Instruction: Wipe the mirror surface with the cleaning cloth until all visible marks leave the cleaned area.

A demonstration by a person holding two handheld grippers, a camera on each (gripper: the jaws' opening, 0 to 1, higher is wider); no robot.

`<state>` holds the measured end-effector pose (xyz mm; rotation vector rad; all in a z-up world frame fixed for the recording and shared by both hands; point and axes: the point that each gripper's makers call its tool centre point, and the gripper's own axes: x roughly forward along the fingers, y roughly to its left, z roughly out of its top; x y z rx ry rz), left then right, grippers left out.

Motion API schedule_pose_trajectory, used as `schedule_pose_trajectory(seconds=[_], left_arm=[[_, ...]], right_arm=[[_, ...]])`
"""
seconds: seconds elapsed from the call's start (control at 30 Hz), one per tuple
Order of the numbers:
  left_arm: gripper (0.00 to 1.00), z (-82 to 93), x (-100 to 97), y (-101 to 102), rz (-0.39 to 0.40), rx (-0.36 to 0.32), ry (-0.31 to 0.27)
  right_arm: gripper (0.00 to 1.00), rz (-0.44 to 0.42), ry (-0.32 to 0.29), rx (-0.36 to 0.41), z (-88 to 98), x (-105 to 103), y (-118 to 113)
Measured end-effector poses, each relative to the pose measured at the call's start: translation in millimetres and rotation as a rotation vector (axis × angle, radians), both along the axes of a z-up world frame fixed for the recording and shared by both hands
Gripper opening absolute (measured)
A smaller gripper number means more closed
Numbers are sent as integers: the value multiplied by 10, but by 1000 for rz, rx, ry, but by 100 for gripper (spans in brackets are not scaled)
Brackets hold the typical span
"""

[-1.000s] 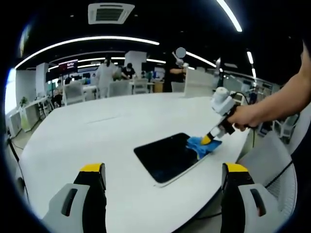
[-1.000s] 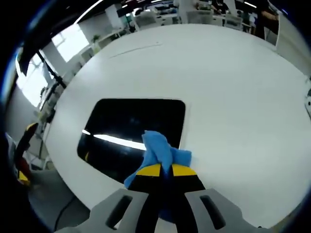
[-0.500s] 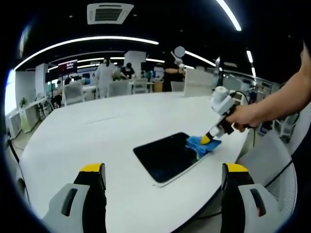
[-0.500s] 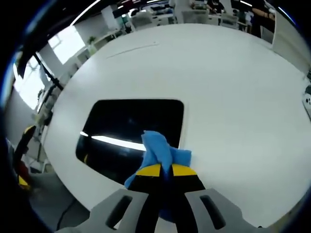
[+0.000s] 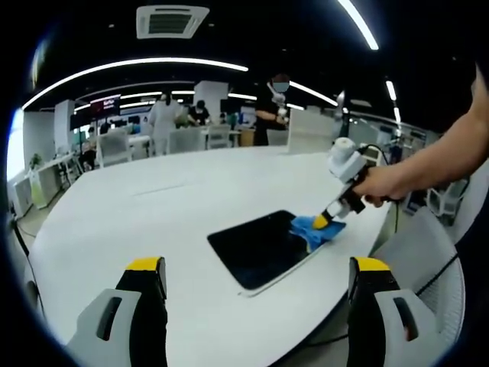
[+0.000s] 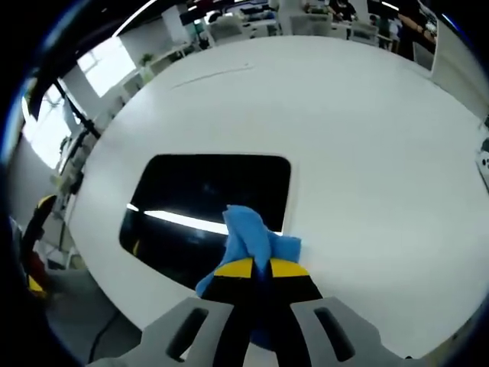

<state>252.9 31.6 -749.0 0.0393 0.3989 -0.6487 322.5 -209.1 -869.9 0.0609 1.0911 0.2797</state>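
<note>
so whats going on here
A person is wiping a mirror that lies flat on a white table. The right tool is shut on a blue cleaning cloth and presses it at one corner of the mirror, near the table's edge. The left tool hangs open and empty over the table, short of the mirror. The dark glass reflects a ceiling light strip; any marks are too faint to make out.
</note>
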Motion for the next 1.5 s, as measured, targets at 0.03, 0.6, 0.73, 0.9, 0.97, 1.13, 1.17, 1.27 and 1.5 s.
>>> schedule_pose_trajectory(seconds=[0.03,0.6,0.73,0.9,0.97,1.13,1.17,1.27,1.5], left_arm=[[99,-4,-1,0,-1,1,1],[99,19,-12,-14,-3,-11,3],[99,9,-9,-10,-3,-9,6],[99,1,-9,-13,-4,-5,9],[99,-3,-15,-16,-8,-3,9],[99,19,6,9,5,-13,-1],[99,22,9,13,7,-11,-4],[99,17,5,10,4,-4,-6],[99,-1,21,32,14,1,-1]], right_arm=[[1,1,-2,-2,0,2,-2],[1,-14,-15,-1,18,-18,3],[0,-20,-8,5,4,-6,-4],[0,-27,3,13,-6,5,-6],[0,-24,0,15,-10,7,-7],[0,-18,-11,12,-22,17,-9],[0,-15,-11,6,-28,24,-7],[0,-12,-6,-2,-32,30,-7],[0,-23,17,15,-22,19,9]])
